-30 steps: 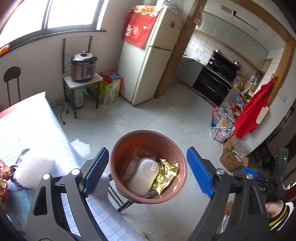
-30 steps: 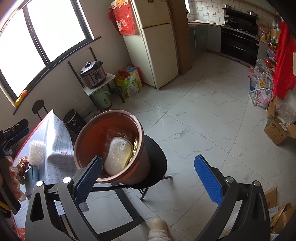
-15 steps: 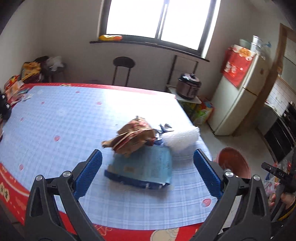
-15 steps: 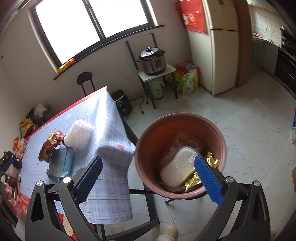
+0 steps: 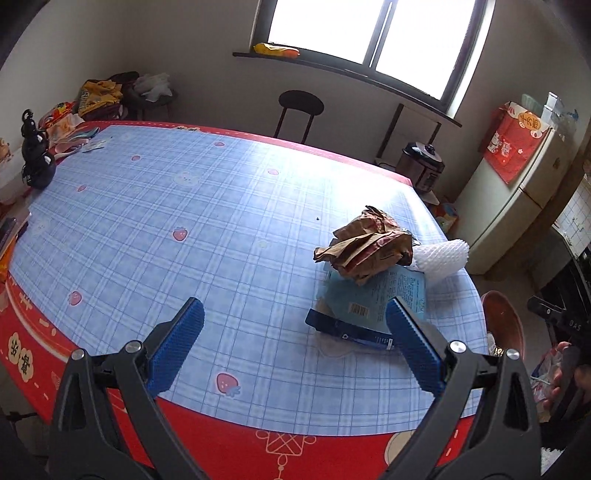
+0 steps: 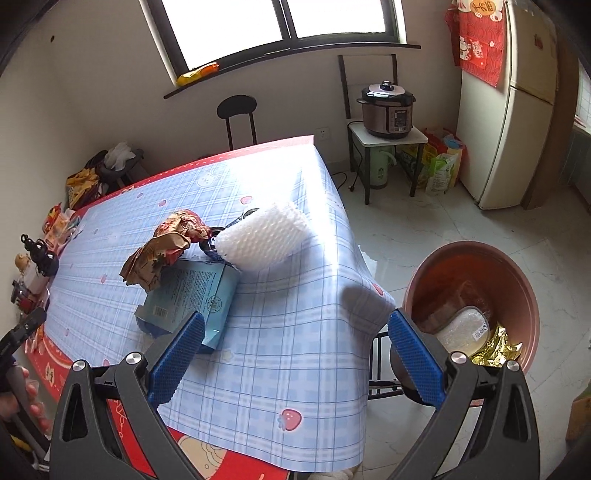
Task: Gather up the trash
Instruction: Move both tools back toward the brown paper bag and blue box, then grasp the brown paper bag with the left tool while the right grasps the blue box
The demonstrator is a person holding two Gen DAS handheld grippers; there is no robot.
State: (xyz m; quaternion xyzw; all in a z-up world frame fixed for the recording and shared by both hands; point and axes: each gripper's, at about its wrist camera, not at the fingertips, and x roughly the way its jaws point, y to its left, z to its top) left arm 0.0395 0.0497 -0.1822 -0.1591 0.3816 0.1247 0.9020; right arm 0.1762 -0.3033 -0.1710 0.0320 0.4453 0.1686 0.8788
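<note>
- Only the right wrist view looks into the brown basin, holding gold foil.
- Crumpled brown wrapper tops the blue packet.
- Left gripper and right gripper both gape, empty.

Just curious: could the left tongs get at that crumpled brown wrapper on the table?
Probably yes: the left tongs are open and empty, and the crumpled brown wrapper lies uncovered atop the blue packet.

Bright window, grey walls, marble floor, fridge, black stool

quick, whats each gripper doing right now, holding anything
Left gripper: open, holding nothing.
Right gripper: open, holding nothing.
</note>
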